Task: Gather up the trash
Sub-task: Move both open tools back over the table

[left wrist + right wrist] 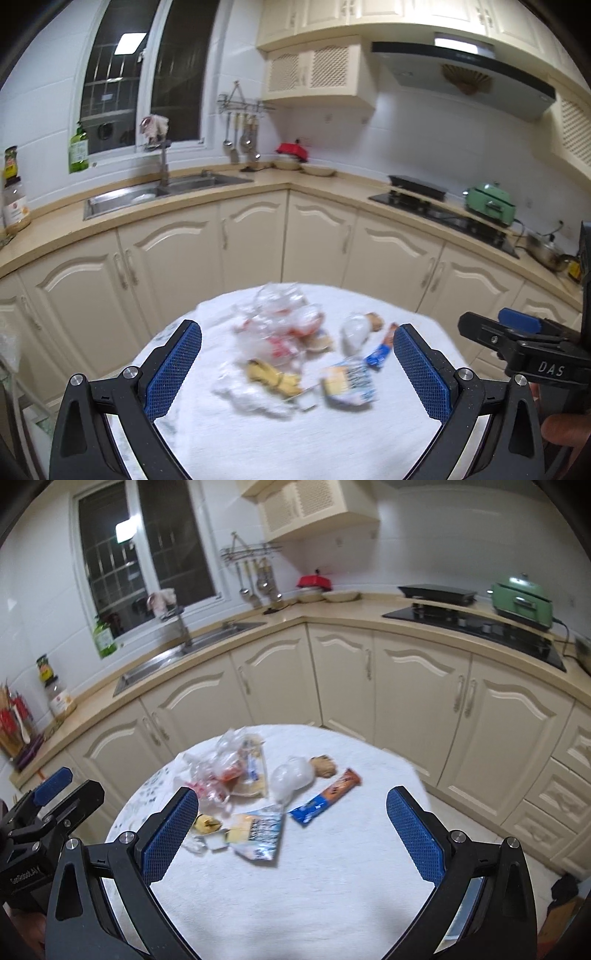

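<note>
Both grippers, left (297,363) and right (291,832), are hovering with fingers spread wide and empty above the white round surface (314,886), where wrappers (325,797), crumpled plastic bags (225,764) and a banana peel (207,823) are lying scattered.

bright indoor light, motion-blurred, fisheye-warped
</note>
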A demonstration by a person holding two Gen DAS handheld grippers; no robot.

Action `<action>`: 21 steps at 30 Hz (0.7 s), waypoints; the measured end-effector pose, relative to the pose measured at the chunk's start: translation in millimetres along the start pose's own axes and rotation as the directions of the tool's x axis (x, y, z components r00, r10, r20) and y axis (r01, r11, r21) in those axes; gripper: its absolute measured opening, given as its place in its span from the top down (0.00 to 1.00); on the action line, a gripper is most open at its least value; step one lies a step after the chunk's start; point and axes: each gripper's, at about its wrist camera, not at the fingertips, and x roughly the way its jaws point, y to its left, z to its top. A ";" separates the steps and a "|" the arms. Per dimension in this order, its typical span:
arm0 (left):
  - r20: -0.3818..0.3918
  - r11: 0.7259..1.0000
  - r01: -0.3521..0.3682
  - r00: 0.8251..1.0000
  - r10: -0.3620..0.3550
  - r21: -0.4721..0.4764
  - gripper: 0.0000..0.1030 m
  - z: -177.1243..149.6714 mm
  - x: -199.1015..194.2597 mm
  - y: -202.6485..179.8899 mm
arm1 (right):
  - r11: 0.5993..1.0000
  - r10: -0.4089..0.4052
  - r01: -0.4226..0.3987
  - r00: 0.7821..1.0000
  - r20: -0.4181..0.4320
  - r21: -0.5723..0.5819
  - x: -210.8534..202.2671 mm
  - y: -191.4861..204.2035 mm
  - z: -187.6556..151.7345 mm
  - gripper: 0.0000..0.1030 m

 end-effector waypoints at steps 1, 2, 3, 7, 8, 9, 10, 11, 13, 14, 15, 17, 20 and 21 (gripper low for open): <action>-0.008 1.000 -0.007 1.000 0.007 -0.006 0.01 -1.0 2.3 4.8 | 1.000 0.003 -0.003 1.000 -0.010 -0.007 4.0 3.8 -3.3 0.00; -0.018 1.000 -0.019 1.000 0.019 -0.011 0.01 -5.5 3.3 9.1 | 1.000 0.008 -0.008 1.000 -0.027 -0.016 10.7 9.5 -6.5 0.00; -0.023 1.000 -0.026 0.999 0.026 -0.015 0.01 -7.1 5.8 12.1 | 1.000 0.012 -0.012 0.999 -0.037 -0.019 15.4 11.7 -8.3 0.00; -0.072 0.998 -0.053 0.996 0.050 -0.037 0.01 -12.9 23.8 21.5 | 0.999 0.017 -0.020 0.996 -0.085 -0.037 37.6 24.8 -18.5 0.00; -0.081 0.997 -0.059 0.995 0.055 -0.043 0.01 -13.7 28.3 25.4 | 0.999 0.016 -0.020 0.995 -0.097 -0.038 43.1 27.8 -21.3 0.00; -0.089 0.997 -0.063 0.994 0.058 -0.047 0.01 -15.5 32.8 28.0 | 0.999 0.021 -0.026 0.994 -0.111 -0.038 49.5 30.3 -23.8 0.00; -0.098 0.997 -0.063 0.994 0.058 -0.049 0.01 -15.3 37.8 33.6 | 0.999 0.024 -0.029 0.992 -0.121 -0.039 54.4 32.4 -25.7 0.00; -0.108 0.997 -0.065 0.992 0.059 -0.051 0.01 -15.6 43.8 37.5 | 0.999 0.022 -0.028 0.991 -0.129 -0.042 58.3 34.4 -26.5 0.00; -0.122 0.996 -0.074 0.990 0.067 -0.049 0.01 -18.1 54.8 41.8 | 0.998 0.021 -0.029 0.989 -0.148 -0.050 67.7 38.2 -29.7 0.00; -0.128 0.996 -0.078 0.989 0.072 -0.046 0.01 -20.2 59.9 47.1 | 0.998 0.023 -0.032 0.987 -0.162 -0.053 74.2 40.2 -32.2 0.00; -0.144 0.995 -0.090 0.986 0.084 -0.037 0.01 -21.8 67.8 47.9 | 0.998 0.022 -0.032 0.985 -0.170 -0.054 78.9 40.8 -33.8 0.00; -0.174 0.995 -0.092 0.981 0.085 -0.032 0.01 -26.6 83.6 53.6 | 0.998 0.018 -0.029 0.981 -0.193 -0.055 90.5 43.0 -37.6 0.00; -0.224 0.995 -0.084 0.972 0.072 -0.045 0.01 -31.6 108.7 58.4 | 0.998 0.010 -0.024 0.975 -0.223 -0.058 104.8 44.9 -43.1 0.00; -0.239 0.996 -0.080 0.969 0.066 -0.050 0.01 -32.2 117.6 59.2 | 0.998 0.009 -0.023 0.972 -0.235 -0.059 110.4 45.2 -44.4 0.00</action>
